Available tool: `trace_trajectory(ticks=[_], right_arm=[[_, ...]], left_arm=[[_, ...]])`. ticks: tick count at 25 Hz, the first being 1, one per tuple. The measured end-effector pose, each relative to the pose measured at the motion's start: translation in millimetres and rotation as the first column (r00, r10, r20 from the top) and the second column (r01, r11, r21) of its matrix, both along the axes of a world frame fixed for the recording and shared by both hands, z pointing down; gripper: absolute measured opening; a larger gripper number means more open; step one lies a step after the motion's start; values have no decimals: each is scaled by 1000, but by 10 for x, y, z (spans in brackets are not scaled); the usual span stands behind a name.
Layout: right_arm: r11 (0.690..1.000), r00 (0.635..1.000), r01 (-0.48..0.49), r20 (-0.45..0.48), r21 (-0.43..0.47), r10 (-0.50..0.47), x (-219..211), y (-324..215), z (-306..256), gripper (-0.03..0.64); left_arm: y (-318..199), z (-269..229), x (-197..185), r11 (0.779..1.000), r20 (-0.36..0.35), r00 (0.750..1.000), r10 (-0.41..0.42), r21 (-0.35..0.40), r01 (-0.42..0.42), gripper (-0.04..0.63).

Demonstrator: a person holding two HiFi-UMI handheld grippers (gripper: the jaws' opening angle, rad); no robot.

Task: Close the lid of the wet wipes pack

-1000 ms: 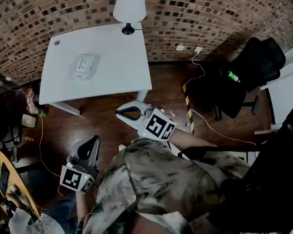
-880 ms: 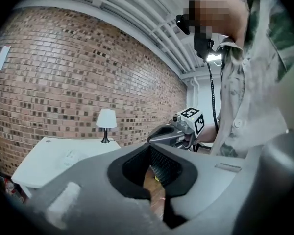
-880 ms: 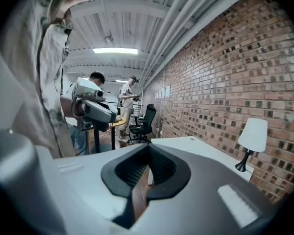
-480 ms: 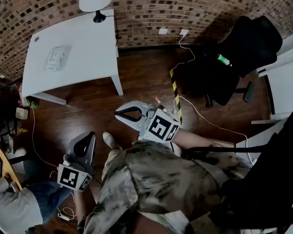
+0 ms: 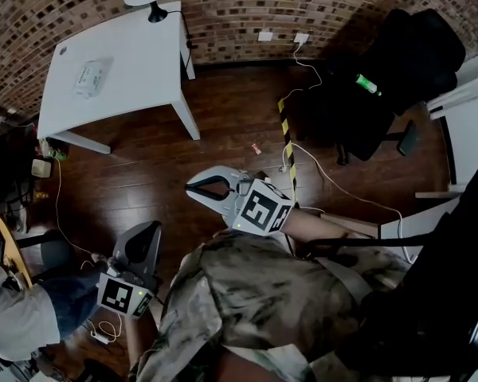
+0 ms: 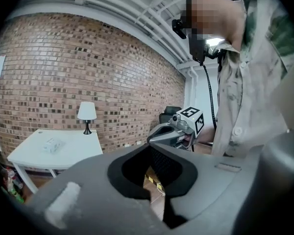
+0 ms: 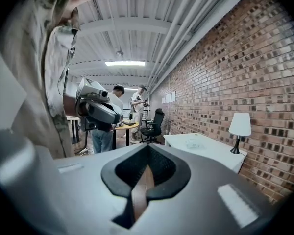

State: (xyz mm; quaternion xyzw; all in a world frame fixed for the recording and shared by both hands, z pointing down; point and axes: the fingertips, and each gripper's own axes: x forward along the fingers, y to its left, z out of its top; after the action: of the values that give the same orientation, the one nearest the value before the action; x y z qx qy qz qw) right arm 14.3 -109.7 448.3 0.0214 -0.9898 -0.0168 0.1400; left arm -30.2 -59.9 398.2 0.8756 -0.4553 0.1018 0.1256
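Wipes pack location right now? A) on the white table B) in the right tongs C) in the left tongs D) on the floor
A: the wet wipes pack lies on the white table, well away from the left tongs and right tongs, both shut on nothing.

Your head view is dim and bowed at its edges; a ceiling strip light (image 7: 124,63) glows; dark vignettes ring both gripper views.
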Motion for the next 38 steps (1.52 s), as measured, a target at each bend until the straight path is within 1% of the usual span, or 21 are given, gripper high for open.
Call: trace_trajectory(ticks=[5, 9, 12, 15, 19, 24, 27, 31, 35, 38], right_arm=[[1000, 1000, 3, 18, 30, -3, -17, 431, -100, 2], [999, 999, 19, 50, 40, -21, -231, 1004, -260, 2], [1000, 999, -1, 48, 28, -1, -356, 1385, -378, 3], [999, 999, -30, 47, 40, 28, -427, 1740, -428, 2], [997, 997, -71, 29, 38, 70, -439, 2238, -492, 2], [993, 995, -105, 5, 46, 104, -420, 2784, -507, 2], [994, 995, -102, 1, 51, 102, -357, 3012, -542, 2], [992, 995, -100, 4, 71, 100, -208, 3143, -585, 2], [991, 995, -95, 8, 92, 94, -10, 3189, -618, 3], [992, 997, -81, 7, 98, 81, 260, 3185, -656, 3]], left_arm=[[472, -93, 117, 999, -16, 999, 33, 41, -32, 2], [1058, -126, -92, 998, -44, 999, 19, 64, -16, 2], [1481, -151, -315, 998, -63, 998, -3, 69, 8, 2], [1904, -143, -453, 997, -70, 998, -1, 76, 6, 2], [2420, -155, -526, 996, -77, 997, 27, 86, -20, 2], [2912, -134, -503, 994, -96, 992, 79, 88, -70, 2], [3081, -165, -453, 992, -96, 991, 92, 93, -83, 2], [3154, -220, -311, 990, -95, 991, 94, 117, -83, 2], [3156, -239, -92, 988, -82, 992, 98, 124, -88, 2], [3080, -292, 176, 989, -88, 993, 84, 125, -73, 2]])
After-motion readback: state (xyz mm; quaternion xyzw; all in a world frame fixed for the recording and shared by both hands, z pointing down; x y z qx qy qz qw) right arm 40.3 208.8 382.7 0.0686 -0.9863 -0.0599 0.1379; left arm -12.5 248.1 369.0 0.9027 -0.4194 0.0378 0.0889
